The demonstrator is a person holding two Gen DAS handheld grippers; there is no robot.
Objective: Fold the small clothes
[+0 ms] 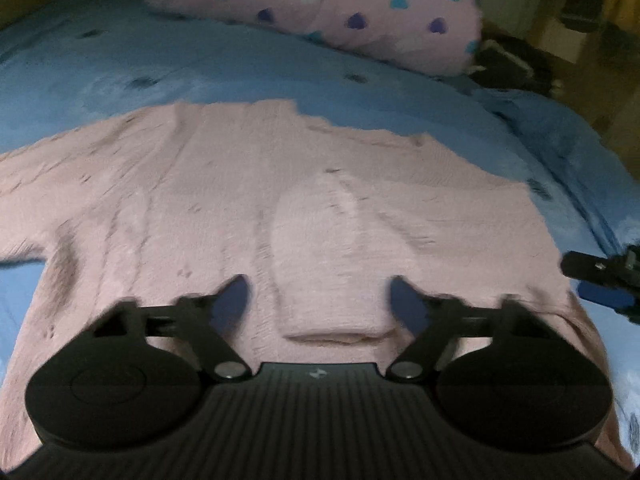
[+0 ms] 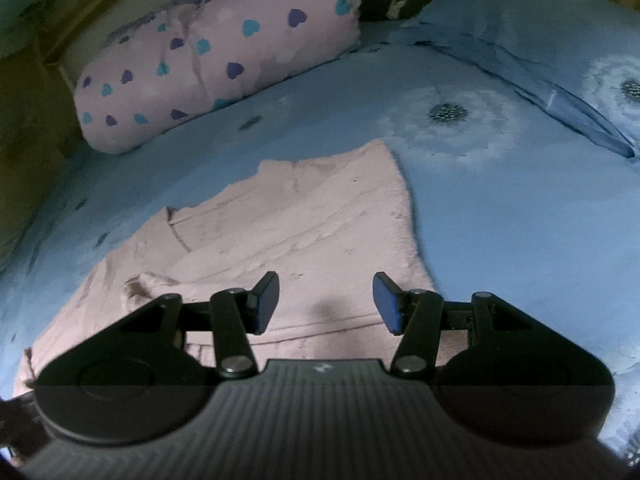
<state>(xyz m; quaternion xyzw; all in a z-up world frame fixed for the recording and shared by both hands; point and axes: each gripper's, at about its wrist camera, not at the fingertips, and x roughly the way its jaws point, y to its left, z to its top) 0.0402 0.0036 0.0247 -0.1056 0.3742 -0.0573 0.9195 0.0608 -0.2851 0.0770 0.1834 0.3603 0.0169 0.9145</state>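
Observation:
A pink knitted garment [image 1: 224,192] lies spread flat on the blue bed cover [image 1: 200,68]. My left gripper [image 1: 320,300] is open and empty, low over the garment's near part, where a folded flap [image 1: 320,240] lies between its blue-padded fingers. In the right wrist view the same pink garment [image 2: 304,220] lies partly folded, with a seam and hem near the front. My right gripper [image 2: 326,300] is open and empty, just above the garment's near right edge. The right gripper also shows at the right edge of the left wrist view [image 1: 604,280].
A pink pillow with blue and purple hearts [image 1: 320,4] lies at the far side of the bed, also in the right wrist view [image 2: 208,56]. A blue flowered pillow [image 2: 540,40] lies far right. Dark clutter [image 1: 516,64] sits beyond the bed's right edge.

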